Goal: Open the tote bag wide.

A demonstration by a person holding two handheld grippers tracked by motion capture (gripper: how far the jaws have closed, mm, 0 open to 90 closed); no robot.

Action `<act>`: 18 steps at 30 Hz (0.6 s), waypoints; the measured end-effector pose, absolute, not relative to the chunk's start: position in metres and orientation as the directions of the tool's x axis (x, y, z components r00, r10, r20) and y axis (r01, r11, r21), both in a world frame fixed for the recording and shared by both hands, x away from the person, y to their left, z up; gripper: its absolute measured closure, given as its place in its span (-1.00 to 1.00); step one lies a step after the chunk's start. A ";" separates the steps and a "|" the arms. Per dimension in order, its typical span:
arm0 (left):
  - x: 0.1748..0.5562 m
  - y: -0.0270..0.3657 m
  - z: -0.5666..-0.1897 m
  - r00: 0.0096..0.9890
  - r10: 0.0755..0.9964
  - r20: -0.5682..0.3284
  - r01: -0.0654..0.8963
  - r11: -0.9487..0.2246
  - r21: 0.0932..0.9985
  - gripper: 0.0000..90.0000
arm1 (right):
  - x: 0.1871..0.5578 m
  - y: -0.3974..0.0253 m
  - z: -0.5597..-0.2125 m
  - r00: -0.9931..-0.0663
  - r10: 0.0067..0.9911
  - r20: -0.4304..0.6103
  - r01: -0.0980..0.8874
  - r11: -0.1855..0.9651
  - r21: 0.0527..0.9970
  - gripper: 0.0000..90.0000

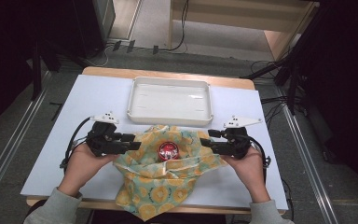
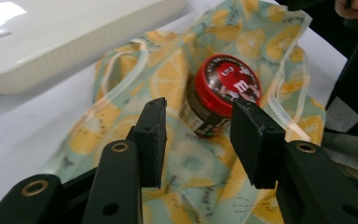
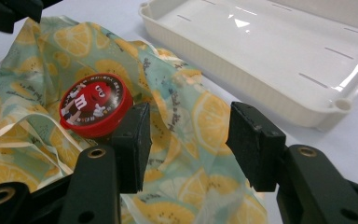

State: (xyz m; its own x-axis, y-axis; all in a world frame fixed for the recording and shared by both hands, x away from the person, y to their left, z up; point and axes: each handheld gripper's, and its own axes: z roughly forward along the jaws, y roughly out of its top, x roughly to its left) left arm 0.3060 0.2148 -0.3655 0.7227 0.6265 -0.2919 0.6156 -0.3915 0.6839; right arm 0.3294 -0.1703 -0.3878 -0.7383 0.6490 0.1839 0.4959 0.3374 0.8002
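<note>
- Two grippers are in my hands, one at each side of a lemon-print cloth (image 1: 161, 175) that lies rumpled on the white table (image 1: 88, 107).
- My left gripper (image 1: 131, 143) sits at the cloth's left edge; its jaws stand apart with nothing between them, pointing across toward my right gripper.
- My right gripper (image 1: 206, 141) sits at the cloth's right edge, jaws also apart and empty, pointing back toward the left one.
- Between the two grippers, on the cloth, stands a small dark jar (image 1: 168, 150) with a red lid.
- In the left gripper view, the jar (image 2: 219, 95) is just beyond my jaw tips, slightly toward the right-hand jaw, with cloth (image 2: 168, 84) under and around it.
- In the right gripper view, the jar (image 3: 95, 105) is beyond and beside my left-hand jaw, tilted so that its printed red lid faces the camera; the cloth (image 3: 200, 116) runs beneath both jaws.
- Beyond both grippers, on the far side of the cloth, rests a shallow white tray (image 1: 170, 81); its near rim lies just beside the cloth's far edge.
- In the right gripper view, the tray (image 3: 242, 60) stretches away ahead of my right-hand jaw.
</note>
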 end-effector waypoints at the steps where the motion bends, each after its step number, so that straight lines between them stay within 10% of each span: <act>1: 0.304 0.213 -0.366 0.725 0.624 -0.291 0.615 -0.397 0.682 0.25 | 0.331 -0.168 -0.388 -0.739 0.647 0.188 0.500 0.339 0.797 0.12; 18: 0.279 0.187 -0.384 0.688 0.646 -0.331 0.658 -0.362 0.661 0.15 | 0.357 -0.138 -0.396 -0.768 0.610 0.197 0.494 0.368 0.788 -0.04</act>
State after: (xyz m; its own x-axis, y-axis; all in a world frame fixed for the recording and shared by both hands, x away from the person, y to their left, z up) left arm 0.2789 0.1875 -0.3836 0.6880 0.6459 -0.3308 0.6576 -0.3621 0.6607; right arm 0.3571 -0.1380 -0.3961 -0.7677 0.6097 0.1972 0.4943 0.3676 0.7877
